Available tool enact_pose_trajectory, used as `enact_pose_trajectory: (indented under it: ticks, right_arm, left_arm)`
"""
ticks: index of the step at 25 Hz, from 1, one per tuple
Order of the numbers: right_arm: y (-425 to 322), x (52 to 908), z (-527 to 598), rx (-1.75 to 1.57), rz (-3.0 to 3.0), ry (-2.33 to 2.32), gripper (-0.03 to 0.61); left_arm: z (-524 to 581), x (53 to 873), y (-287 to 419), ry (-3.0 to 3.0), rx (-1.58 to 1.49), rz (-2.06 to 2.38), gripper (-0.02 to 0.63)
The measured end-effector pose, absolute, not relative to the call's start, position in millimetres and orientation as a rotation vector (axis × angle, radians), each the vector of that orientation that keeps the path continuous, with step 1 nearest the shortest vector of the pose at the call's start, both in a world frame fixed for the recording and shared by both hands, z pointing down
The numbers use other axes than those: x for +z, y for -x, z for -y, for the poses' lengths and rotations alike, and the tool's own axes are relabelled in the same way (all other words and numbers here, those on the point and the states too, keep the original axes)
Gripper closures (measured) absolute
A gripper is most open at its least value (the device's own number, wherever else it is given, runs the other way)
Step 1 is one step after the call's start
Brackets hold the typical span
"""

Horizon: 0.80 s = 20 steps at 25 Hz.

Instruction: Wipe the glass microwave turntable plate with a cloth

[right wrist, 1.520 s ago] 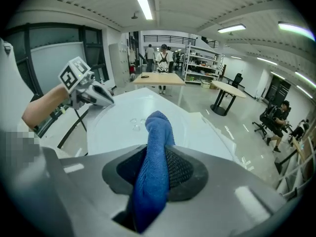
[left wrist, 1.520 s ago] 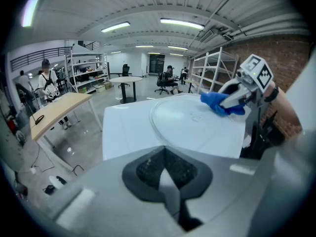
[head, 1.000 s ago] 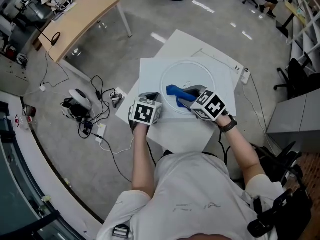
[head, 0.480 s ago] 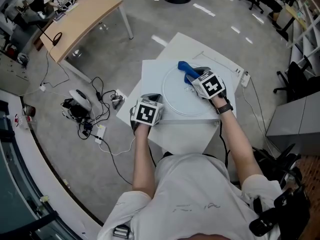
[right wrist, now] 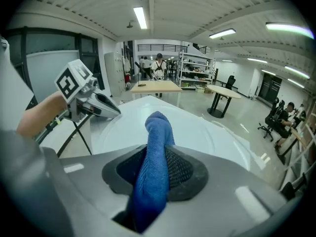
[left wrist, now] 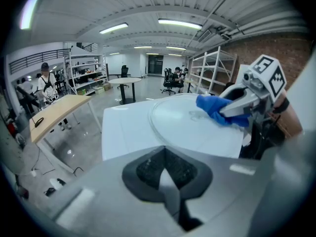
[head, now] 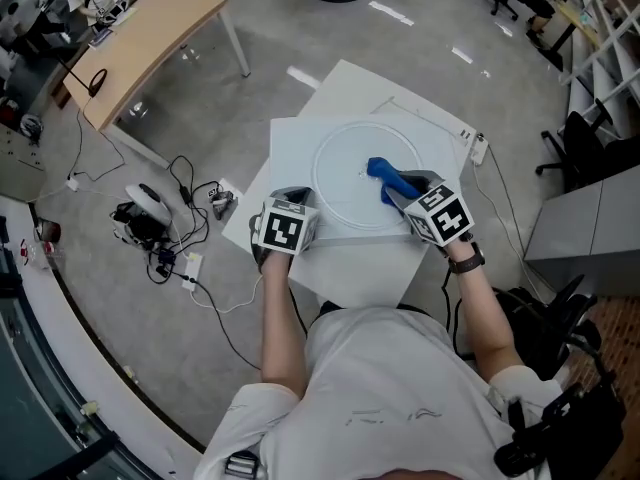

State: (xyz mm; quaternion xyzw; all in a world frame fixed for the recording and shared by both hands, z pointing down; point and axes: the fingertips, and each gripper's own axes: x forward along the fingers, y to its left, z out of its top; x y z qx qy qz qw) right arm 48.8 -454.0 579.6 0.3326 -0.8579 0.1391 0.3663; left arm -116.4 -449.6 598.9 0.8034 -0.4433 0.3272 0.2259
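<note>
Right gripper fingers pinched my blue microfibre cloth; cloth tip touched round clear glass turntable plate just ahead of fingertips. My left gripper fingers pressed together, nothing between, plate rim just ahead.

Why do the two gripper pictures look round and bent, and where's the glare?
Both gripper views are fisheye: dark corners, straight lines bowed. Left gripper view: grey foreground soft, the blue cloth farther off sharper. Right gripper view: ceiling lights flare white. Head view: light streaks glare on the floor; the glass plate shows only as a faint ring.
</note>
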Motion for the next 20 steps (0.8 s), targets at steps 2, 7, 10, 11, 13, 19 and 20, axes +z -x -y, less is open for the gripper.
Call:
enact_pose_trajectory:
  ticks: [2, 7, 10, 11, 13, 19, 20]
  right_arm:
    - [-29, 579, 439, 0.380, 2.250, -0.810, 0.466]
    - [25, 578, 439, 0.335, 2.290, -0.732, 0.466]
    - [44, 579, 452, 0.319, 2.285, -0.719, 0.465]
    - [45, 580, 459, 0.312, 2.277, -0.735, 0.465]
    - [41, 580, 477, 0.295, 2.253, -0.792, 0.465]
    - [-5, 572, 512, 0.306, 2.158, -1.002, 0.465]
    - [-15, 573, 513, 0.322, 2.146, -1.026, 0.465]
  left_arm:
    - [450, 599, 115, -2.221, 0.905, 1.218, 0.612]
    - [453, 598, 114, -2.232, 0.913, 1.210, 0.612]
    - [449, 596, 108, -2.227, 0.890, 1.167, 0.613]
    - [448, 596, 106, -2.228, 0.887, 1.159, 0.613]
    - [449, 598, 108, -2.242, 0.904, 1.176, 0.613]
    - [451, 597, 110, -2.260, 0.912, 1.177, 0.612]
    - [451, 597, 110, -2.263, 0.912, 1.175, 0.614]
